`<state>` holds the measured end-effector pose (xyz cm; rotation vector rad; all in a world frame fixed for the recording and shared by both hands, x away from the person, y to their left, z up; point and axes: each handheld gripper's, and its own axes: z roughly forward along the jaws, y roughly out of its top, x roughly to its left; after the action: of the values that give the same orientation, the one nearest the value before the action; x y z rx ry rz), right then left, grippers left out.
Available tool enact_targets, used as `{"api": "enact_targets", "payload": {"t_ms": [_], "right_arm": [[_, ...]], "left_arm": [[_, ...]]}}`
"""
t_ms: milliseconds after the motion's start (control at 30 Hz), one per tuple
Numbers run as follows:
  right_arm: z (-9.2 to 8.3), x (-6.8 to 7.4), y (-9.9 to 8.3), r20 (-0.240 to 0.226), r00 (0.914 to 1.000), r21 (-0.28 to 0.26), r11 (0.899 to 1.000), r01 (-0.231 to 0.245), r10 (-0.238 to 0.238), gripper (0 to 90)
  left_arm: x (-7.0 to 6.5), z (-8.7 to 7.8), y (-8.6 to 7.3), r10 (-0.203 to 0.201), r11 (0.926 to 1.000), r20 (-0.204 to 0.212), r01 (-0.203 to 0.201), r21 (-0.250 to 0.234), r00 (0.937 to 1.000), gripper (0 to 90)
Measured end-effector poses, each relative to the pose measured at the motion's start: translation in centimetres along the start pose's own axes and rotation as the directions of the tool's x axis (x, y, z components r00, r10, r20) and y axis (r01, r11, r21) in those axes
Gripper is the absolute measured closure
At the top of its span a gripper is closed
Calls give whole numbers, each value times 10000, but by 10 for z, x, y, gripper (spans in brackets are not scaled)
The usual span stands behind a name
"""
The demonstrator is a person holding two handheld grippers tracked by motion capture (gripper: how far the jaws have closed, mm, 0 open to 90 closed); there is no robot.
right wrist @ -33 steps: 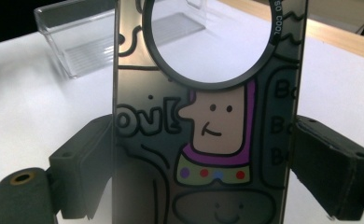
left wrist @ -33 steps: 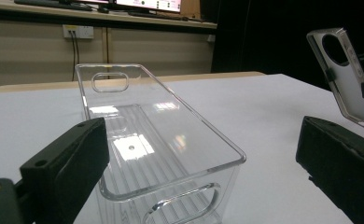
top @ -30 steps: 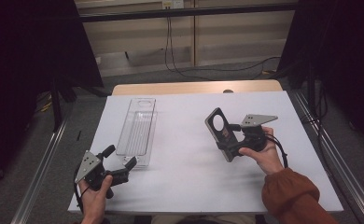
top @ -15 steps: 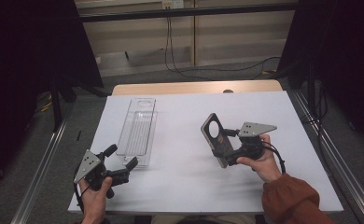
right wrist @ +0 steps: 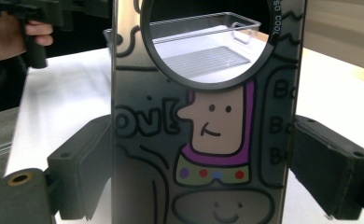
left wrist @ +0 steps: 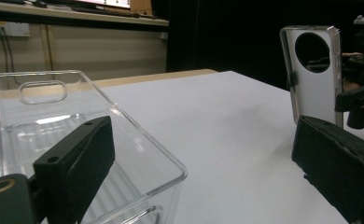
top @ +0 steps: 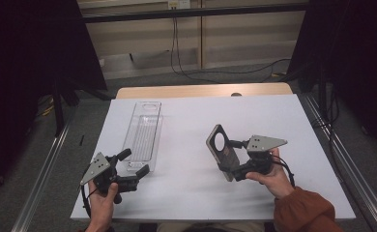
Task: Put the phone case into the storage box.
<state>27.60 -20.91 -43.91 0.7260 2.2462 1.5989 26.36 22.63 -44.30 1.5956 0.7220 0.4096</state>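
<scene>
Right tongs [top: 232, 162], clamped on phone case [top: 221, 151], now sit lower and nearer the person than a second ago. Case upright, long axis vertical. Clear tray [top: 144, 133] lies leftward on bench [top: 273, 111], beside left tongs [top: 133, 164], jaws apart, empty.

The right gripper [top: 229, 159], clamping the grey phone case with the round camera cutout [top: 221, 151], sits farther toward the tabletop's left edge and nearer its front edge than a second ago, closer to the clear plastic tray [top: 143, 135].
</scene>
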Motion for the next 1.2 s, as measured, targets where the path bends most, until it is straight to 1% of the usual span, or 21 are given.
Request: {"api": "enact_targets", "payload": {"t_ms": [100,133,200,233,267,333,400,433,467,500,600,633,767,833,867,1000,1033,1100,1133,1167,1200], "right_arm": [[0,4,-2,-194,9998,-96,10000,-22,20,120],[0,4,-2,-194,9998,-96,10000,-22,20,120],[1,6,-3,-343,9994,-222,9997,-43,36,120],[1,8,-3,-462,9989,-298,9995,-76,62,120],[3,9,-3,-456,9988,-361,9992,-171,154,120],[7,14,-5,-740,9973,-150,9999,6,-17,120],[9,16,-6,-905,9959,-175,9998,-53,37,120],[9,16,-6,-920,9958,-180,9998,-23,7,120],[9,16,-6,-920,9958,-180,9998,-23,7,120],[9,16,-6,-1168,9931,-290,9995,-124,89,120],[9,15,-6,-1235,9923,-342,9993,-116,73,120],[9,14,-5,-1247,9921,-403,9990,-178,126,120],[8,12,-6,-1254,9919,-456,9987,-245,186,120],[8,11,-6,-1326,9910,-499,9984,-246,178,119],[8,11,-6,-1326,9910,-499,9984,-246,178,119],[8,13,-4,-1488,9888,-539,9984,-174,92,119],[7,13,-4,-1498,9887,-550,9984,-164,80,119],[6,13,-4,-1604,9871,-566,9983,-111,19,119],[6,13,-4,-1604,9871,-566,9983,-111,19,119],[5,12,-4,-1533,9882,-586,9982,-120,29,119],[5,12,-4,-1533,9882,-586,9982,-120,29,119]], "left_arm": [[-2,2,1,-40,10000,214,42,-63,9998,58],[-2,2,2,133,9999,242,-134,44,9996,58],[-7,6,6,-53,9998,400,61,-194,9992,58],[-7,7,7,121,9998,567,-112,-164,9983,59],[-9,9,8,58,9996,585,-42,-263,9983,59],[-13,13,10,214,9996,876,-198,-190,9959,58],[-15,15,11,99,9996,938,-74,-269,9955,57],[-17,17,11,118,9995,1228,-82,-292,9924,56],[-17,17,11,118,9995,1228,-82,-292,9924,55],[-18,19,13,226,9995,1466,-194,-232,9889,53],[-22,22,14,212,9995,1676,-168,-276,9856,51],[-22,24,15,240,9995,1981,-198,-228,9799,47],[-29,32,17,336,9994,2323,-306,-167,9721,35],[-35,40,20,557,9984,2703,-528,-180,9612,35],[-35,40,20,557,9984,2703,-528,-180,9612,35],[-42,53,23,894,9957,3177,-773,-504,9440,13],[-46,60,25,1023,9947,3253,-931,-437,9401,16],[-47,63,25,1072,9942,3172,-977,-457,9423,17],[-48,66,26,1049,9944,3480,-931,-507,9316,17],[-50,71,28,1012,9947,3613,-867,-561,9269,14],[-50,71,28,1012,9947,3613,-867,-561,9269,12]]}}
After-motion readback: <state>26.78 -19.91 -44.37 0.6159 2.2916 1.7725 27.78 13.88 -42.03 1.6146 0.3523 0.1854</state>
